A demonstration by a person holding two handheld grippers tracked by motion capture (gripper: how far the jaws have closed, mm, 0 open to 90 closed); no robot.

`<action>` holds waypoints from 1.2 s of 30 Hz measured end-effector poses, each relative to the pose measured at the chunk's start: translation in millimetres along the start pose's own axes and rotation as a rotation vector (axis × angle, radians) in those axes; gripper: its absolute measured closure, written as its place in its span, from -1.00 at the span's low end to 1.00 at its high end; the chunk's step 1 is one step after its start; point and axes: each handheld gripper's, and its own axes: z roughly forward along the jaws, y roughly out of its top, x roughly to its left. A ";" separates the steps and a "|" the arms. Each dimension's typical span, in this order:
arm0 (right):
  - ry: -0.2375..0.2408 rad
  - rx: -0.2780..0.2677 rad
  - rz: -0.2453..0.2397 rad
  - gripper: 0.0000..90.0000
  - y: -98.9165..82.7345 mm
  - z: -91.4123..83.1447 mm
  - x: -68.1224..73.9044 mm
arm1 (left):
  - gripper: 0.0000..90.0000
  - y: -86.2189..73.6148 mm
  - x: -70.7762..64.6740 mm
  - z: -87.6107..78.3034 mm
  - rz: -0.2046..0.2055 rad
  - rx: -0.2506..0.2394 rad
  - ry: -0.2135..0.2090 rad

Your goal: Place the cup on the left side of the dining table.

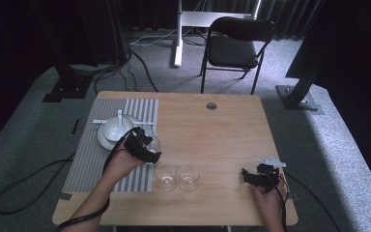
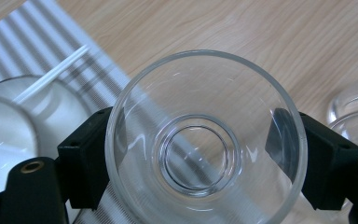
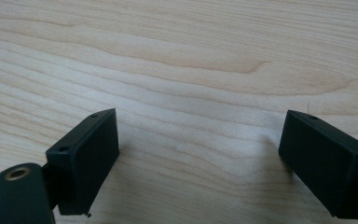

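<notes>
My left gripper (image 1: 146, 147) is shut on a clear drinking glass (image 1: 153, 142) at the right edge of the striped mat (image 1: 94, 164). In the left gripper view I look down into that glass (image 2: 205, 93); both black jaws press its sides, and the gripper (image 2: 199, 156) stays low over the mat's edge. Two more clear glasses (image 1: 166, 177) (image 1: 189, 177) stand side by side on the wood near the front. My right gripper (image 1: 252, 177) stands open over bare table (image 3: 191, 70) at the front right, with nothing between its fingers (image 3: 86, 149).
A white bowl (image 1: 115, 128) with a white spoon (image 1: 120, 116) sits on a saucer at the back of the mat, just left of the held glass. A black folding chair (image 1: 236, 43) and stands lie beyond the table. Cables trail across the carpet.
</notes>
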 end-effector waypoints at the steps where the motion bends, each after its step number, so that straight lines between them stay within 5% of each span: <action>1: 0.000 0.000 0.001 -0.74 0.0 0.0 0.0 | -0.59 -2.7 2.4 -1.5 -0.005 0.004 0.003; 22: 0.000 0.000 -0.001 -0.74 0.0 0.0 -0.1 | -0.59 -57.3 31.7 -2.8 -0.091 0.043 0.031; 36: 0.000 0.000 -0.001 -0.74 0.0 0.0 0.0 | -0.59 -72.4 34.3 4.5 -0.107 0.052 0.009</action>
